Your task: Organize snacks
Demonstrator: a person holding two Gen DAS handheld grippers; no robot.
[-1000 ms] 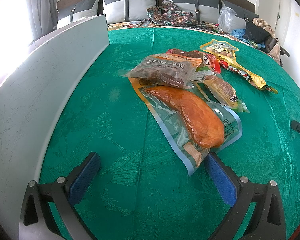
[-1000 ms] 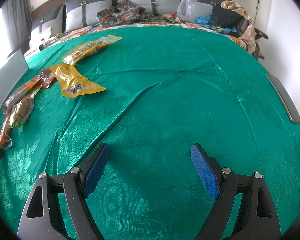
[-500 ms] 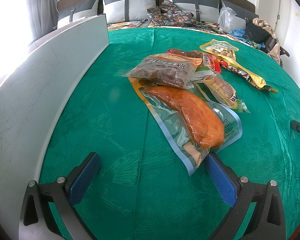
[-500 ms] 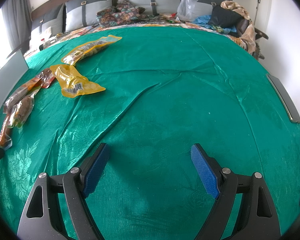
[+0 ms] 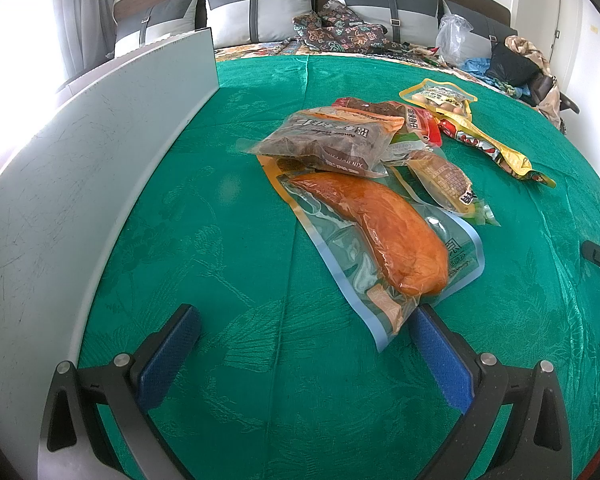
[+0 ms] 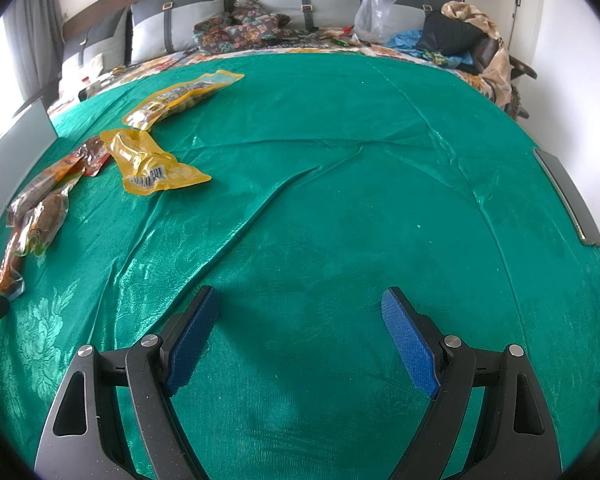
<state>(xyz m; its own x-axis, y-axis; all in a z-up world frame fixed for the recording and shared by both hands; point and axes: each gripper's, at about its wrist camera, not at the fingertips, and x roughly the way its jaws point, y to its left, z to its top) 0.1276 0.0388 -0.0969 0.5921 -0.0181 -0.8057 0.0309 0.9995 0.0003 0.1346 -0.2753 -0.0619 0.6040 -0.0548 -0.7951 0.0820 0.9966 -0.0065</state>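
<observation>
Sorting not yet begun: both left tongs (image 5: 300,334) and right tongs (image 6: 298,312) spread and empty above the green-covered table (image 6: 340,200), snack packets (image 5: 364,152) heaped toward its left edge; next move, I judge, closing left tongs on the vacuum-packed orange sausage (image 5: 380,228).

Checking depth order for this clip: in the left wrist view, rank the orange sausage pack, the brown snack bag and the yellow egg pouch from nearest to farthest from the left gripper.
From the left gripper:
1. Orange sausage pack, just ahead, its corner by the right finger.
2. Brown snack bag, behind it, mid-cloth.
3. Yellow egg pouch, farthest, back right.
</observation>
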